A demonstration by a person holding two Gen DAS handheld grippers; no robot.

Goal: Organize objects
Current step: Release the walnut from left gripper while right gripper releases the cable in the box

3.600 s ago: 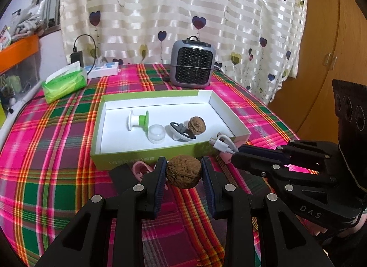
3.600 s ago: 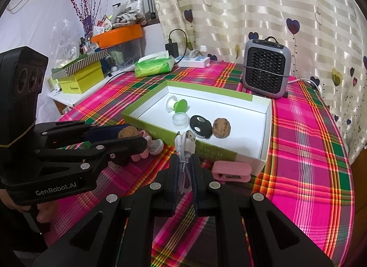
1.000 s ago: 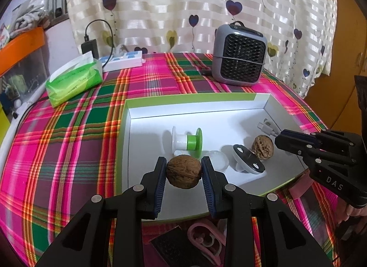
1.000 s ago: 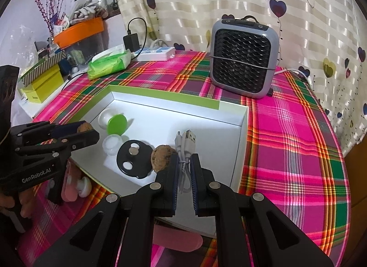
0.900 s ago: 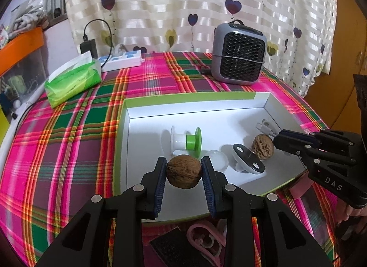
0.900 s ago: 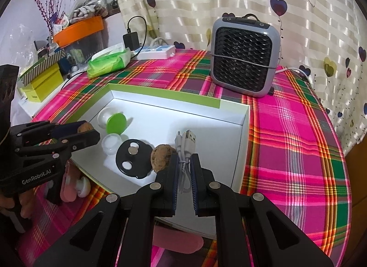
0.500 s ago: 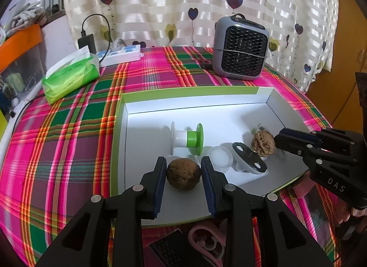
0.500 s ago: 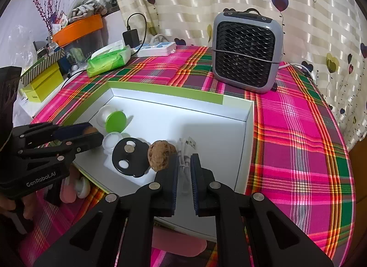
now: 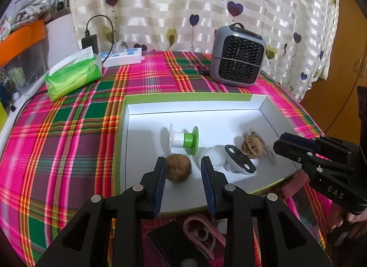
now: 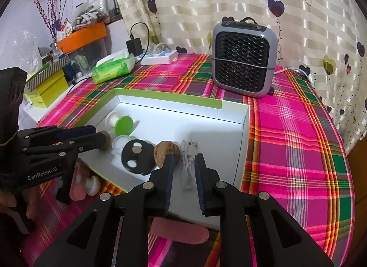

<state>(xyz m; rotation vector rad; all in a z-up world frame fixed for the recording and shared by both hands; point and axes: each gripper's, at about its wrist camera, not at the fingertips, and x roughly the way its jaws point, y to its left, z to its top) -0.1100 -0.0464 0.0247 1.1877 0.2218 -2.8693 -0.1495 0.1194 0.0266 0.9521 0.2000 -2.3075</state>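
A white box with a green rim (image 9: 183, 97) (image 10: 169, 100) lies on the plaid cloth. My left gripper (image 9: 183, 161) (image 10: 98, 136) hovers over its near left part, open. A brown walnut (image 9: 178, 170) rests on the box floor between the jaws, with a gap to the right pad. My right gripper (image 10: 184, 156) (image 9: 289, 143) is over the near right part and its jaws are opening. The white USB cable (image 10: 193, 145) lies on the floor between them, free of the pads. A second walnut (image 10: 166, 150) (image 9: 252, 146) sits beside the cable.
Also in the box are a white-and-green spool (image 9: 184, 139), a clear cap (image 9: 212, 155) and a black disc (image 9: 239, 163). A grey heater (image 9: 238, 60), green tissue pack (image 9: 73, 76) and power strip (image 9: 121, 57) stand behind. Pink clips (image 9: 199, 232) lie before the box.
Both grippers came forward over the box. The walnut has dropped from the left jaws onto the box floor. The right jaws have parted off the cable, which now lies in the box.
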